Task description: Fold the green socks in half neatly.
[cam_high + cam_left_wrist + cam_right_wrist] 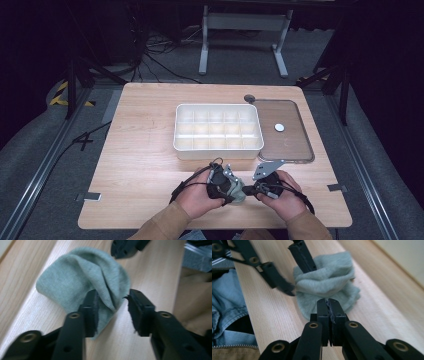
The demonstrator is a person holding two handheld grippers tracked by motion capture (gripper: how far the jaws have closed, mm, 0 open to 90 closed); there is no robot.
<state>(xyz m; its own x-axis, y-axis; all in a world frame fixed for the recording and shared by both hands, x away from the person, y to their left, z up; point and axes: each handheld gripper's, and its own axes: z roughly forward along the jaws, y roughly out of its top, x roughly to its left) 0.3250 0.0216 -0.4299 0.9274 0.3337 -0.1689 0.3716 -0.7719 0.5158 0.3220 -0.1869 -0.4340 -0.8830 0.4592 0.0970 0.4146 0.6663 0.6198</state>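
We see the grey-green cloth lying crumpled on the table, near the lower edge in the high view, directly between the two hands. In the left gripper view it fills the upper left, and its lower fold comes down between the jaws of the left tool. These jaws stand apart; the left pad touches the fabric, the right pad is clear of it, so we judge nothing is pinched there.

The right tool has its jaws pressed together, and a thin edge of the cloth seems caught between them, though we cannot tell this surely. The cloth lies just ahead of this tool, toward the upper middle of the frame.

Both hands are equally near; the coming move depends on the left jaws closing on the fold.

The high view shows the cloth as a small patch between the tools, and also the white compartment tray and a clear lid beyond, well apart.
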